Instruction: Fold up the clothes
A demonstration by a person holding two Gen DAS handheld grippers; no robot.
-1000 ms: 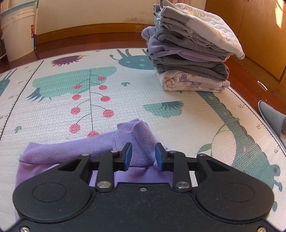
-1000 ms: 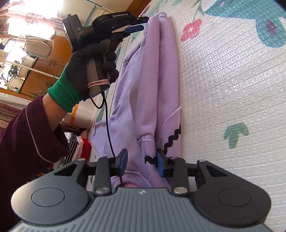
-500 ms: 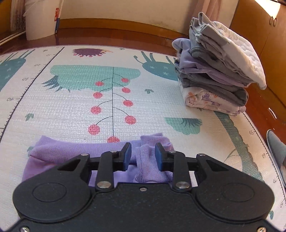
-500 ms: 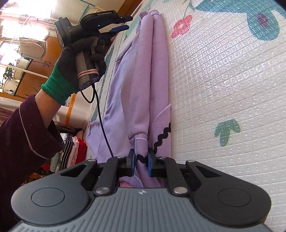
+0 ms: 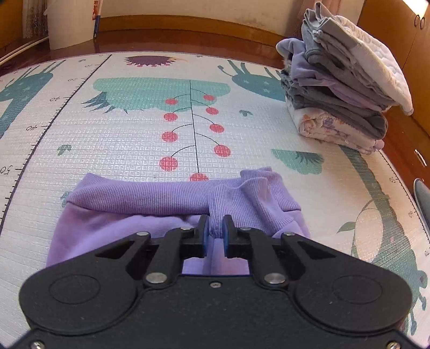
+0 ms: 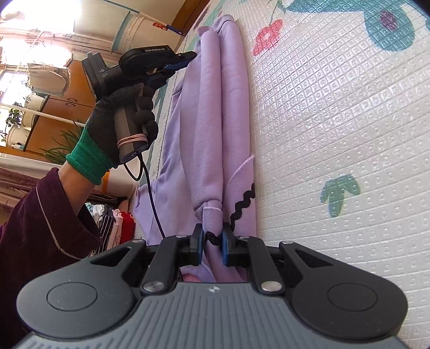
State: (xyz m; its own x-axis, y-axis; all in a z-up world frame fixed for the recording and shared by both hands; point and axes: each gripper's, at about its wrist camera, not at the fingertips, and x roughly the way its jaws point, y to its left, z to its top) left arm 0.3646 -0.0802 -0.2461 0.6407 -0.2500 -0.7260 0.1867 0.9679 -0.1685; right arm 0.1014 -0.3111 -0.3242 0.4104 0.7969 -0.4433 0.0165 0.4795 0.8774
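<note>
A lilac sweatshirt (image 5: 129, 222) lies folded lengthwise on the patterned play mat (image 5: 121, 139), its ribbed hem (image 5: 150, 196) facing the left wrist camera. My left gripper (image 5: 215, 231) is shut on a bunched ribbed cuff at the hem end. In the right wrist view the same lilac sweatshirt (image 6: 212, 112) stretches away as a long roll, with black zigzag trim (image 6: 243, 198) near me. My right gripper (image 6: 212, 243) is shut on the near end by the trim. The left gripper (image 6: 172, 67), held by a gloved hand (image 6: 118, 120), pinches the far end.
A stack of folded clothes (image 5: 341, 80) stands on the mat's far right corner. A white bucket (image 5: 67, 21) sits on the wooden floor beyond the mat. A grey slipper (image 5: 423, 196) lies at the right edge. More clothes (image 6: 110, 220) are piled behind the person's sleeve (image 6: 40, 231).
Both grippers went from open to shut: the right closed on the trimmed end first, then the left closed on the ribbed cuff. The left gripper also turned left and came in lower.
</note>
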